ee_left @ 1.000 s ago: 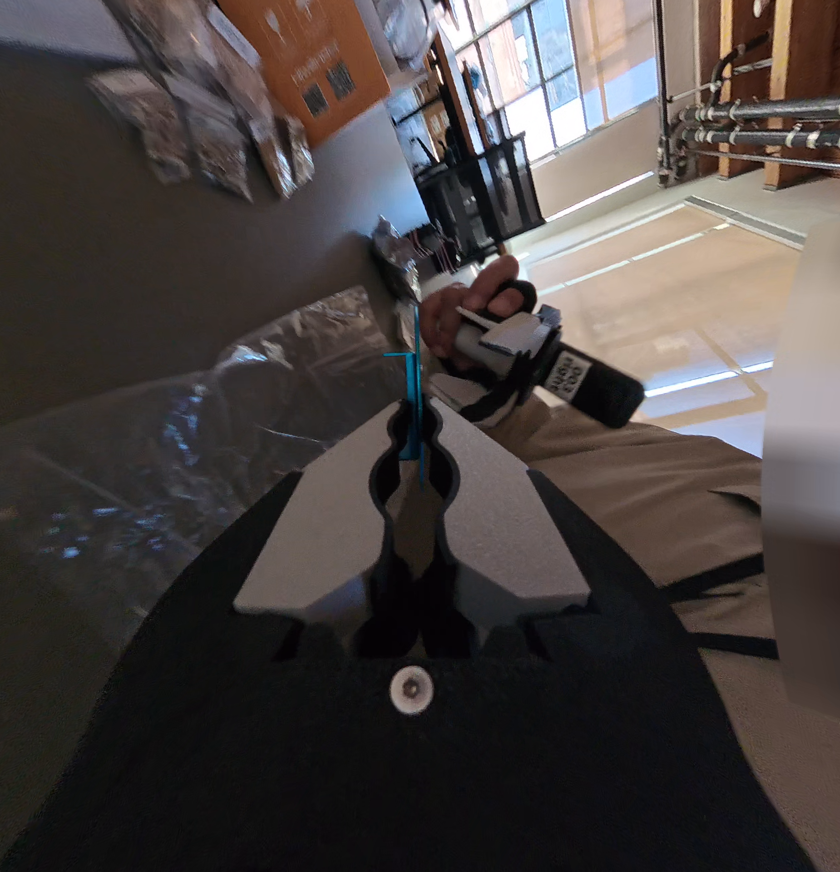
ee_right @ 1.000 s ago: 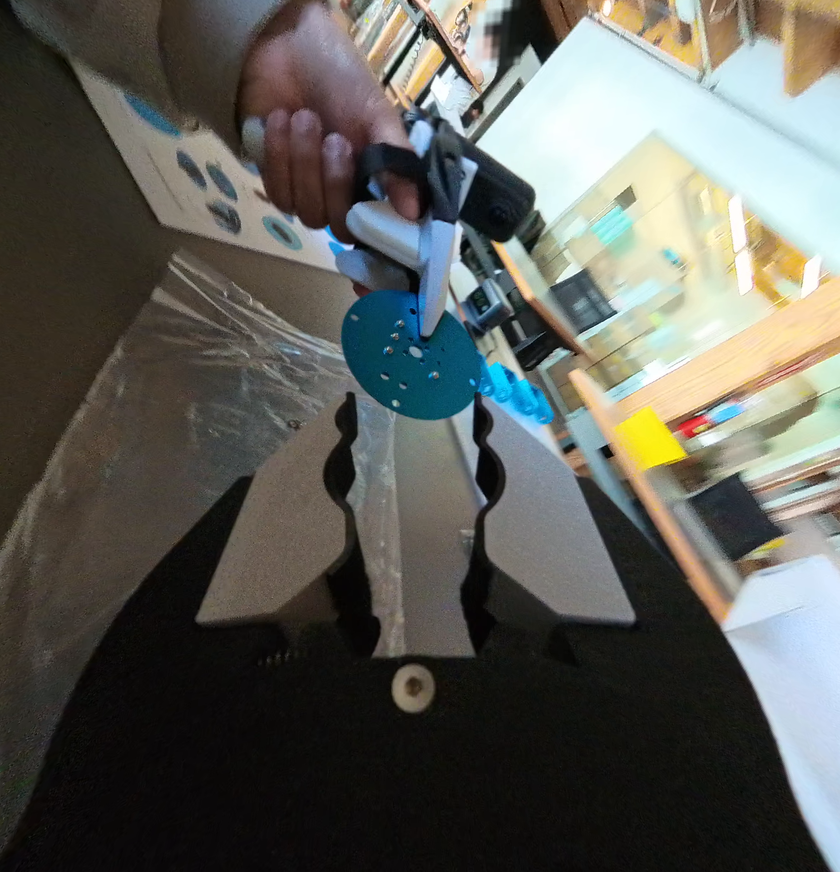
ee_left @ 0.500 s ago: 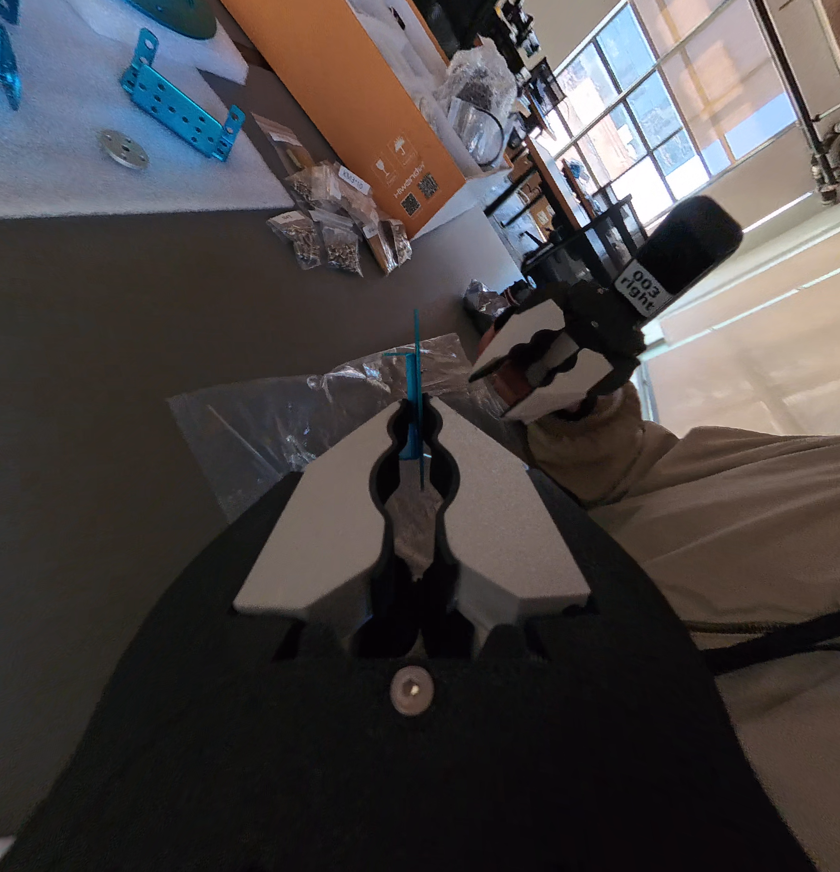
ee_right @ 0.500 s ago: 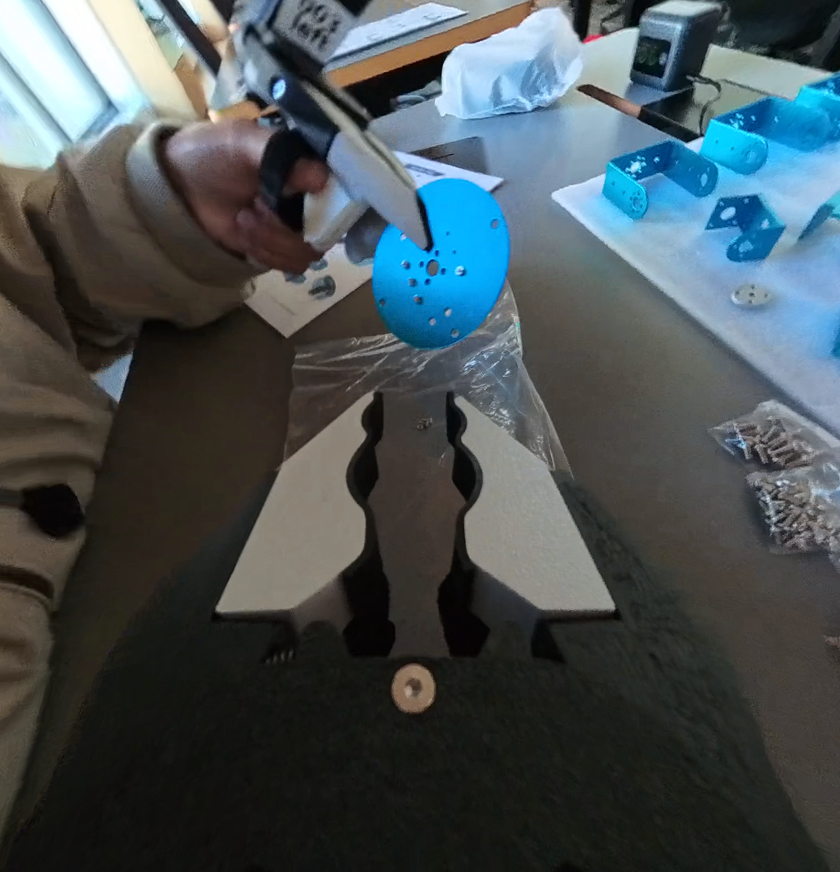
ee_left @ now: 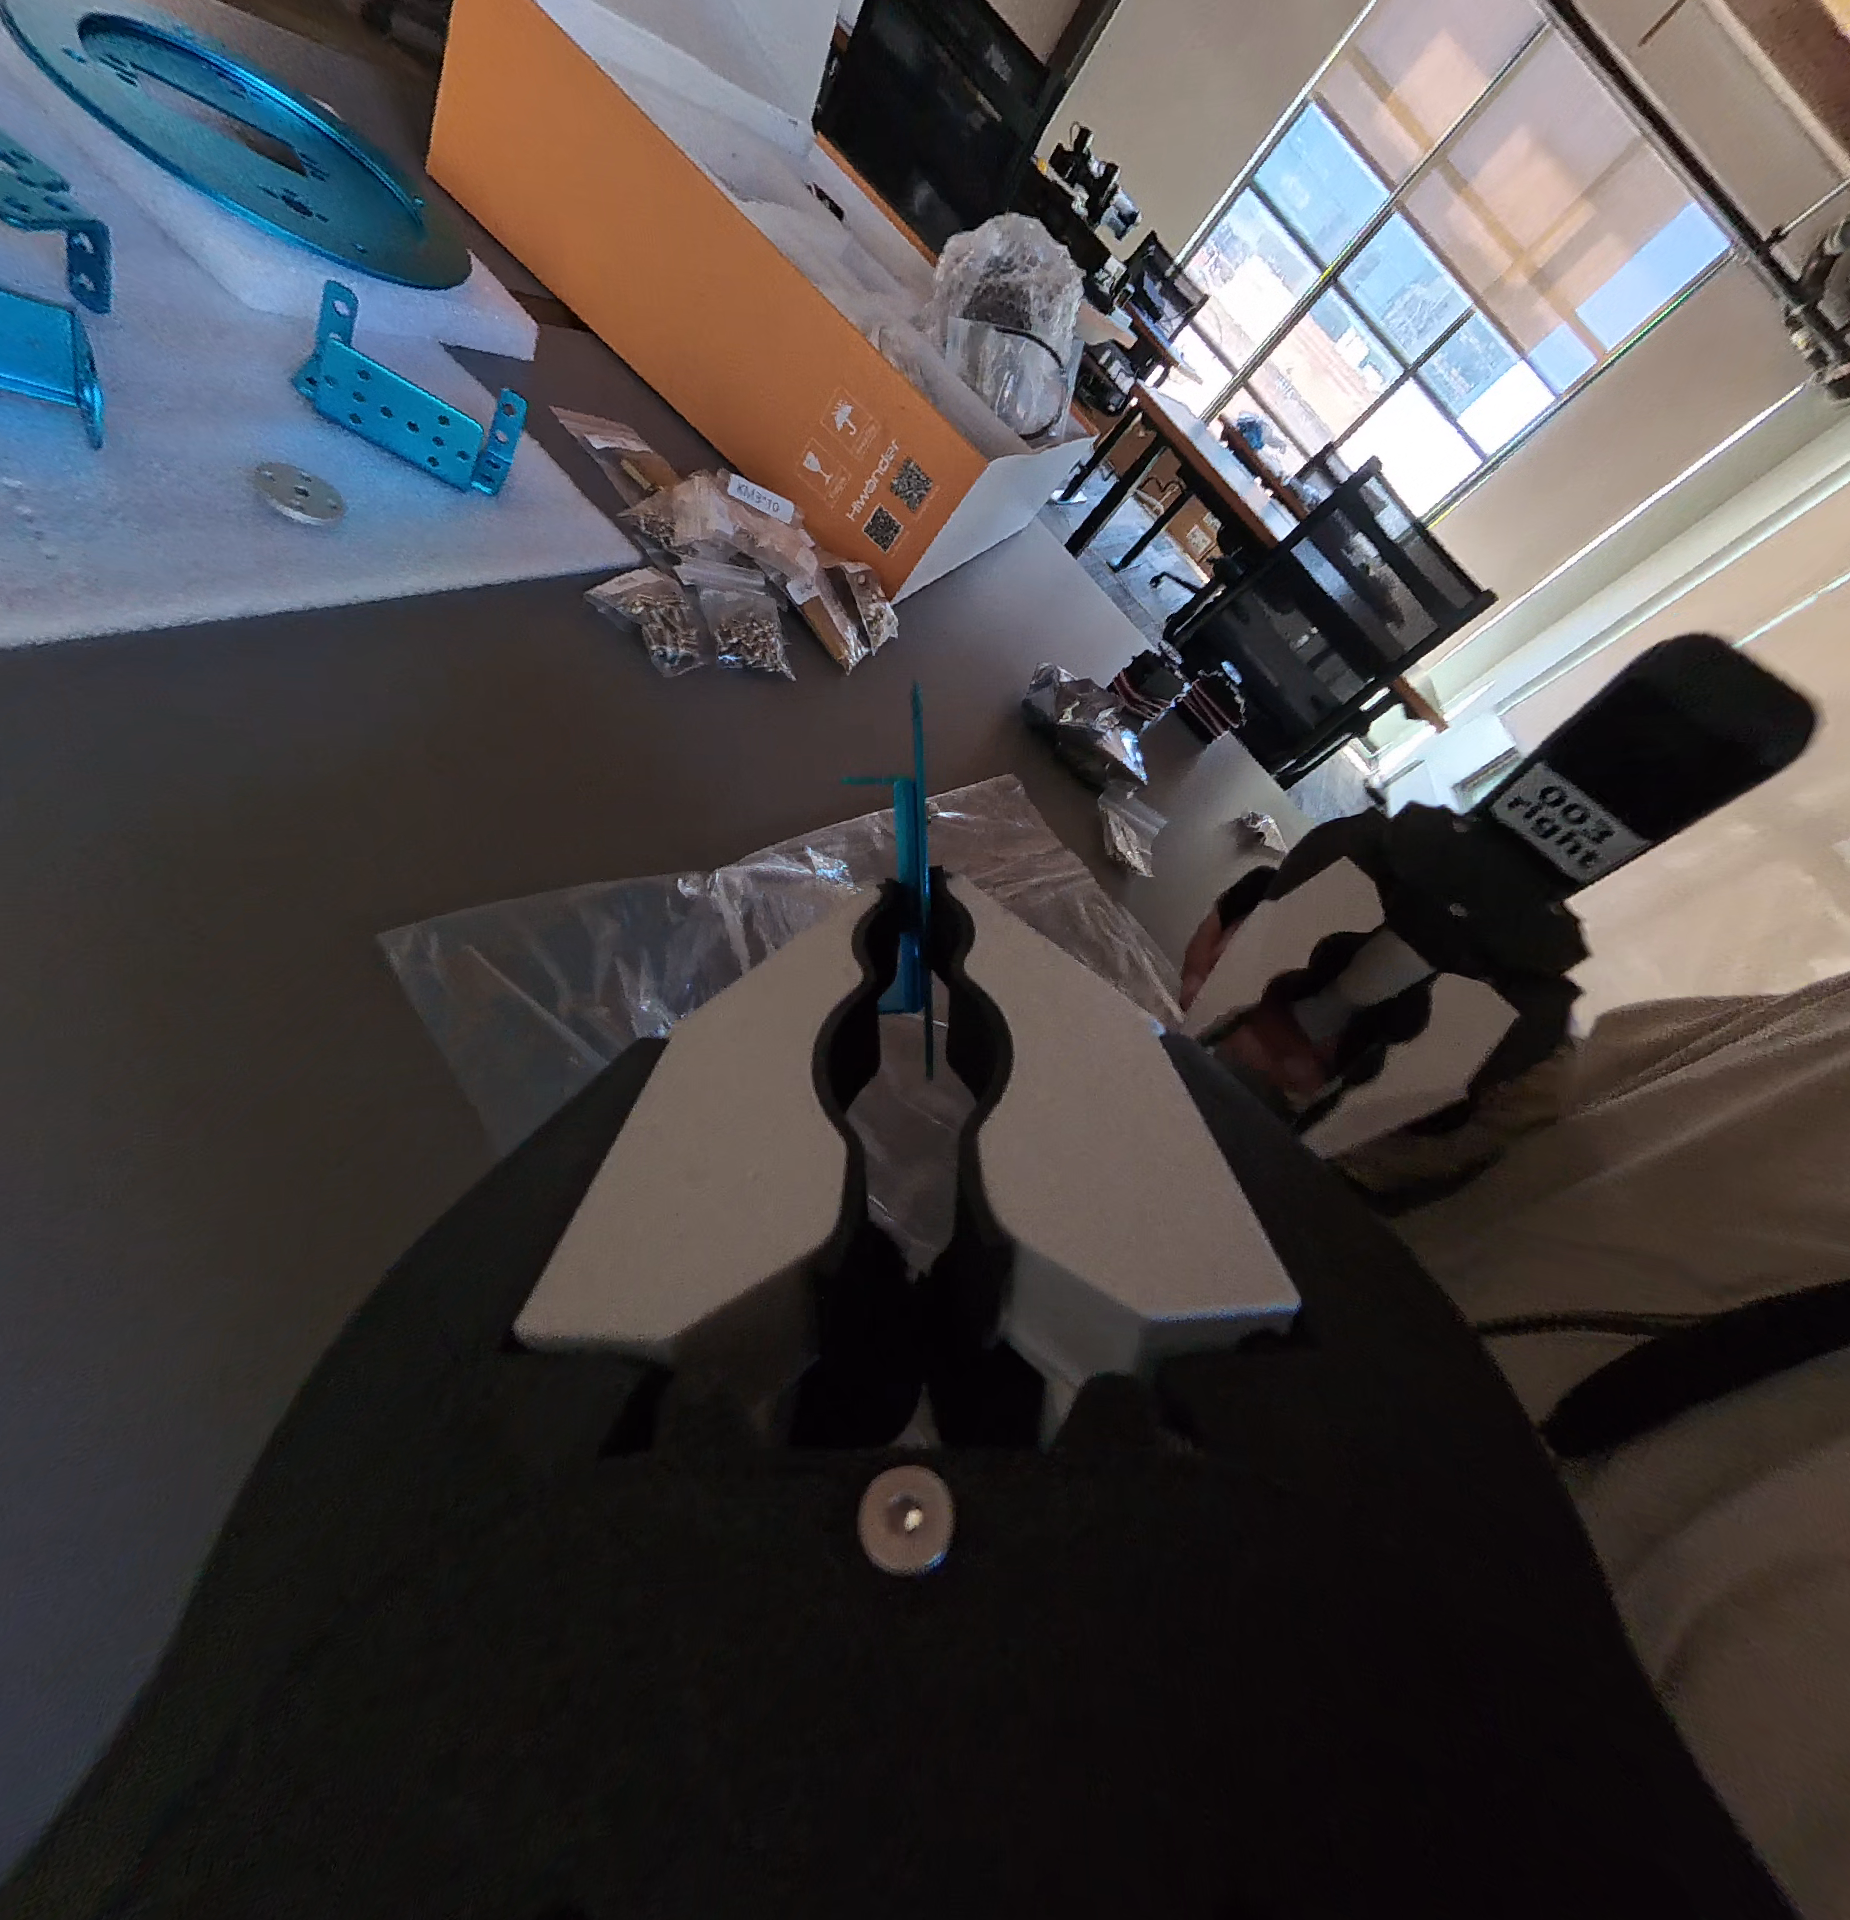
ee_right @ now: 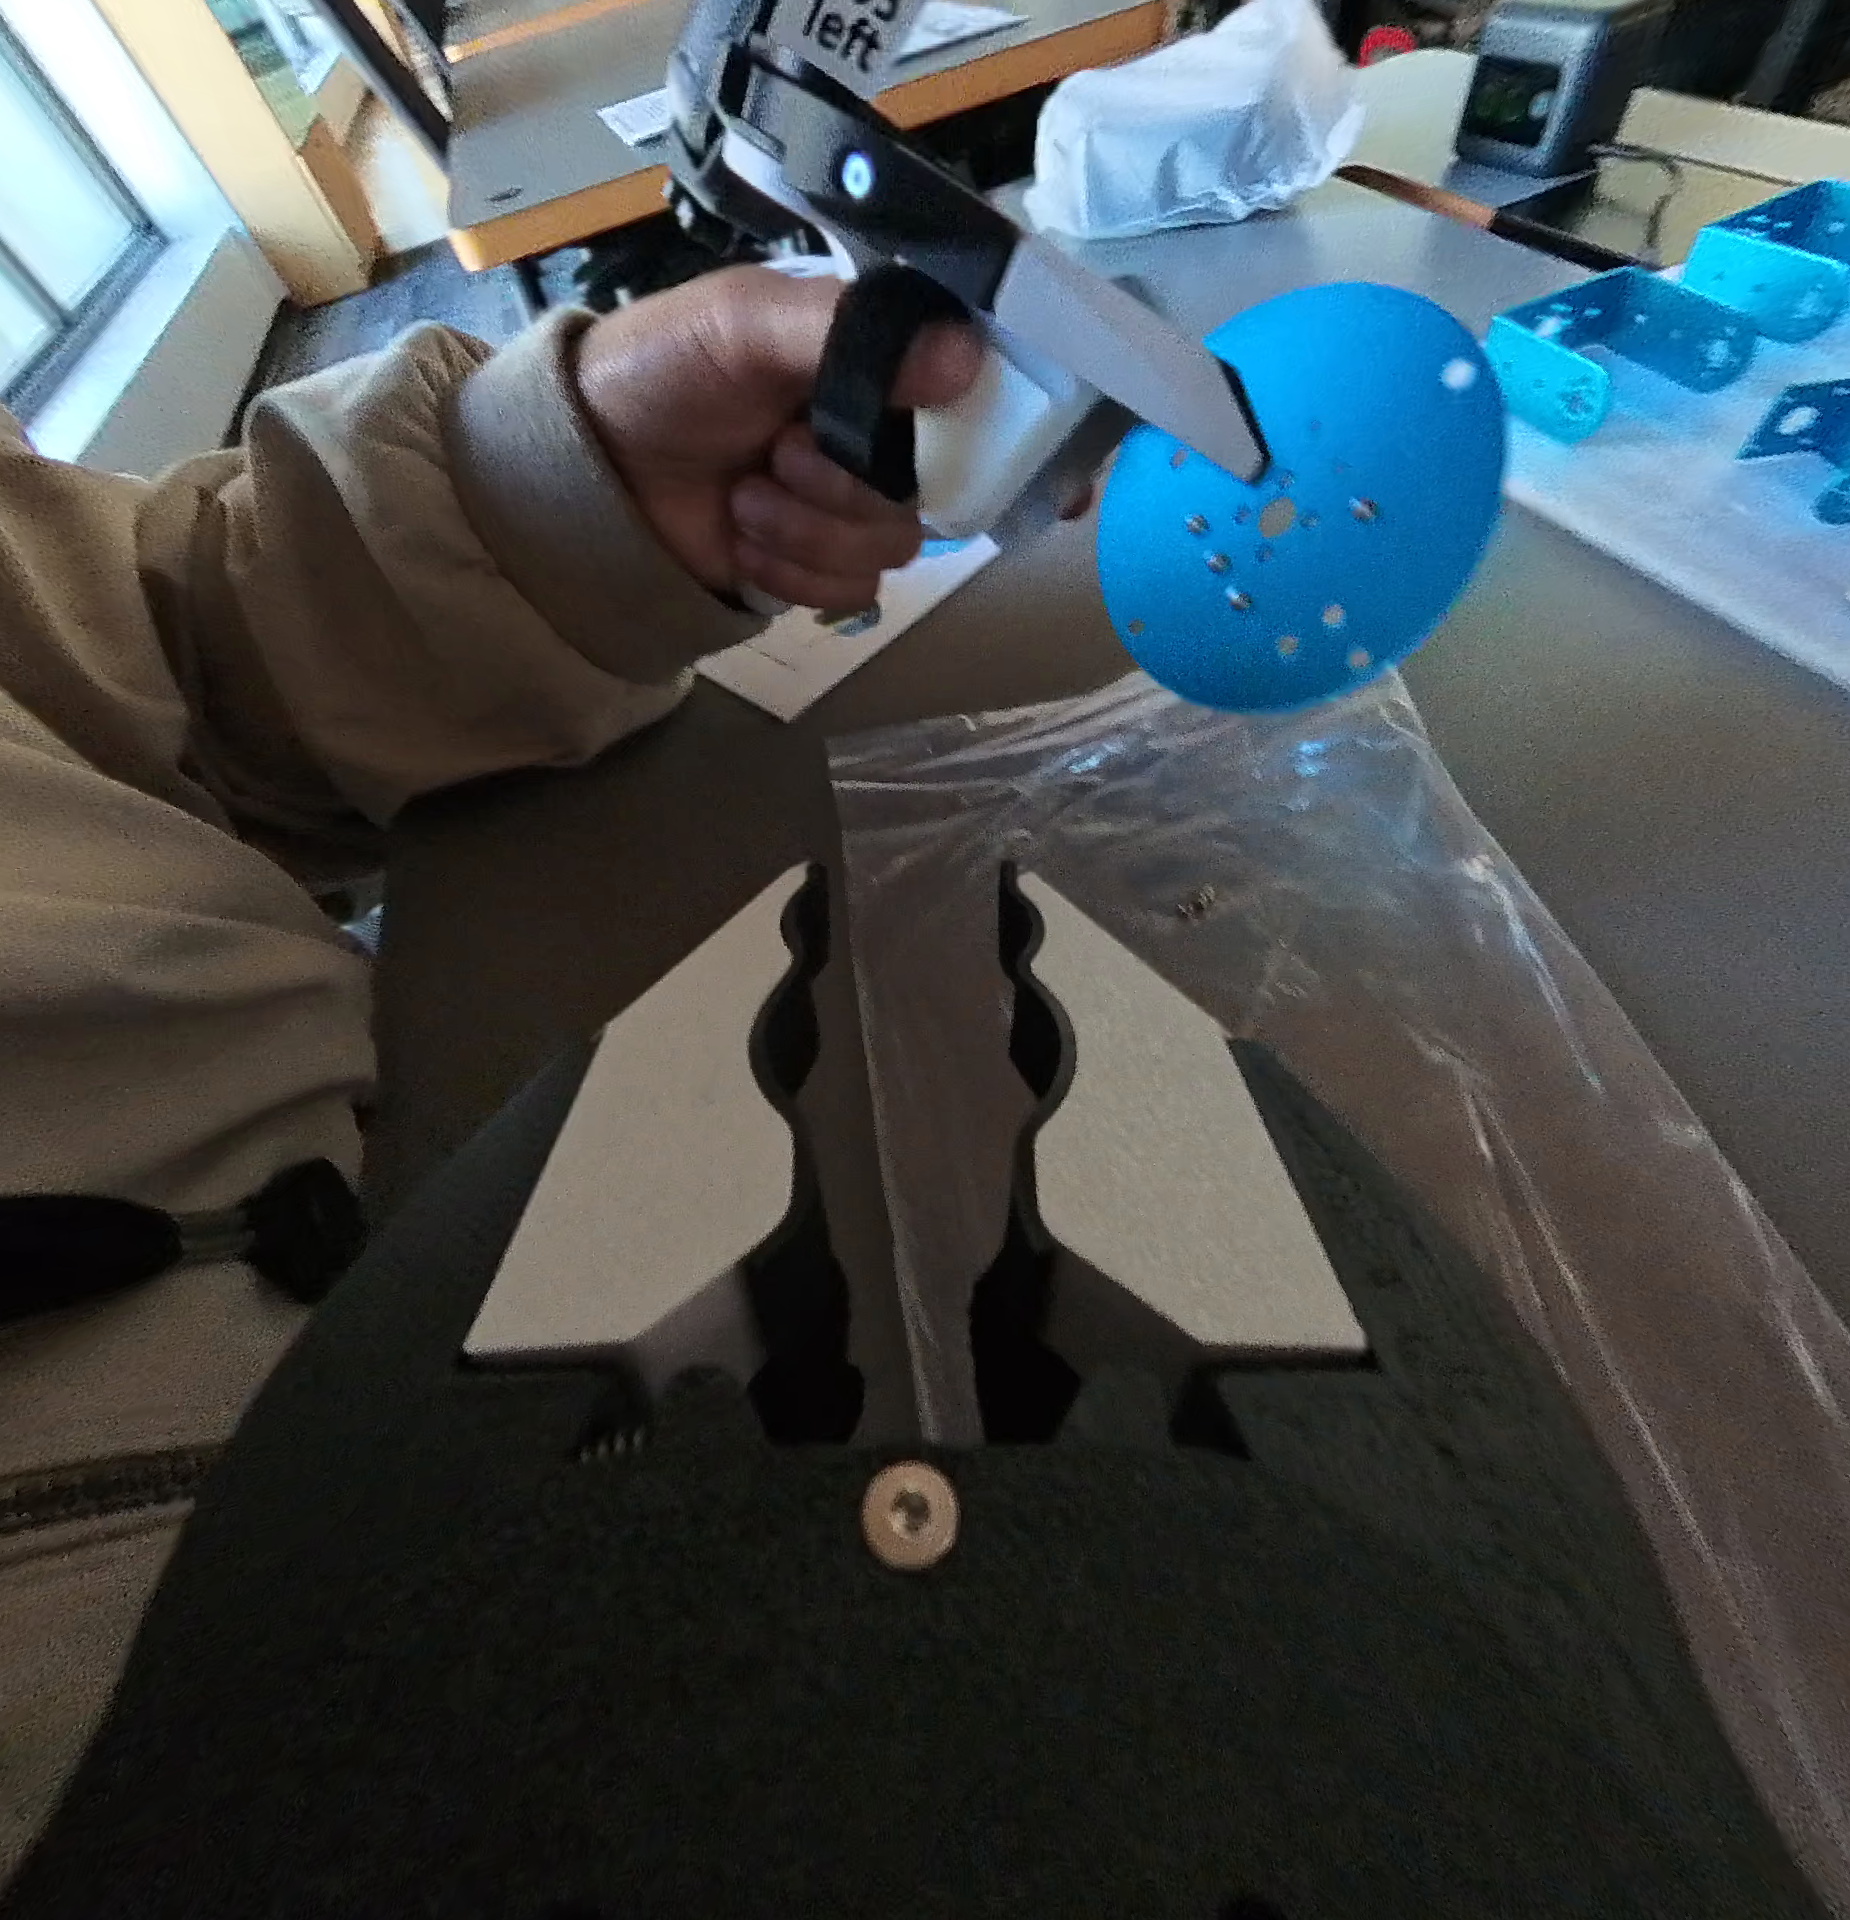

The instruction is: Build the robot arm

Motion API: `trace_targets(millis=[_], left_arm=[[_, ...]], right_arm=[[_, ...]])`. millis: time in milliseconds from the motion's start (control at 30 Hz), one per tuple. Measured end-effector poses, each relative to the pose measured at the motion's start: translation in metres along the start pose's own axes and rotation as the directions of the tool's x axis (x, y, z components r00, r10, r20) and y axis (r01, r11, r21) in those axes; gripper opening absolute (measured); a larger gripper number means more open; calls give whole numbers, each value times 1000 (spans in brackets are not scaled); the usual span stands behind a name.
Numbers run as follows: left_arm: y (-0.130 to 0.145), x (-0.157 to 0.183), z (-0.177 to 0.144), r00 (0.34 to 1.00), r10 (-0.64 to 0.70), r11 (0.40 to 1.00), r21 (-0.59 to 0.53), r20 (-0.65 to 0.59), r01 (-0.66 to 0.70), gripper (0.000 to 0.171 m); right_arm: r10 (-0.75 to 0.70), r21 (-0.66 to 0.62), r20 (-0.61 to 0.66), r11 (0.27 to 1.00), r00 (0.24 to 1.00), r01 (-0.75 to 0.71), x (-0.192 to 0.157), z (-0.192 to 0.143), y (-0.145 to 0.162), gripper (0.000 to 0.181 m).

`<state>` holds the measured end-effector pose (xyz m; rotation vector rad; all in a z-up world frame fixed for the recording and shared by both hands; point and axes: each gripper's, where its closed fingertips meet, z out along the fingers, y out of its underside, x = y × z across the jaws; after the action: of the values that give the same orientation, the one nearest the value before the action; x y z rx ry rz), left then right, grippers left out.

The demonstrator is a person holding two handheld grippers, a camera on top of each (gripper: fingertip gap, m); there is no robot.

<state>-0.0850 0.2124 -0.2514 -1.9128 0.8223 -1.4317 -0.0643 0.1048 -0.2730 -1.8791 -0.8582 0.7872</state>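
Observation:
My left gripper (ee_left: 916, 883) is shut on a round blue metal disc with small holes (ee_left: 913, 831), seen edge-on between the fingertips. In the right wrist view that disc (ee_right: 1305, 520) hangs face-on from the left gripper (ee_right: 1238, 442), held in the air just above the far end of a clear plastic bag (ee_right: 1316, 935). The bag lies flat on the dark table (ee_right: 1648, 727). My right gripper (ee_right: 913, 894) is open and empty, low over the bag's left edge. It also shows in the left wrist view (ee_left: 1253, 1023), right of the bag (ee_left: 609, 977).
A white foam sheet (ee_left: 173, 540) carries blue brackets (ee_left: 401, 416), a large blue ring (ee_left: 246, 135) and a small silver flange (ee_left: 297, 490). An orange box (ee_left: 692, 260) and small bags of screws (ee_left: 734, 603) lie behind. A paper sheet (ee_right: 827, 644) lies near the person's sleeve (ee_right: 329, 582). Spacing between my two grippers at the tips: around 11 cm.
Both cameras have swung round and levelled out over the table. The left gripper has carried the disc to the right, above the bag's far end. The right gripper has come down lower over the bag's edge.

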Motion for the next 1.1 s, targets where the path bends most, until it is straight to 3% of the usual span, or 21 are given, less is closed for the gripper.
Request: trace_targets(millis=[167,300,400,500,733,1100], left_arm=[[5,-1,-3,1000,-24,1000,-9,-14,24,4],[12,-3,3,1000,-16,999,-43,-7,16,4],[16,-10,5,999,-35,998,-55,0,35,4],[15,-14,4,998,-55,997,-47,1,55,3],[20,-16,6,998,-64,996,-62,10,64,3],[23,-17,8,996,-85,994,-74,-3,85,4]], right_arm=[[17,92,-193,996,981,0,46,-52,20,28],[34,121,-438,992,898,21,99,-106,30,25],[111,200,-465,980,878,-18,113,-127,25,24],[156,254,-427,966,891,-47,112,-128,18,24],[57,109,-478,994,877,-5,114,-109,34,22],[98,108,-463,993,881,-54,119,-105,42,21]])
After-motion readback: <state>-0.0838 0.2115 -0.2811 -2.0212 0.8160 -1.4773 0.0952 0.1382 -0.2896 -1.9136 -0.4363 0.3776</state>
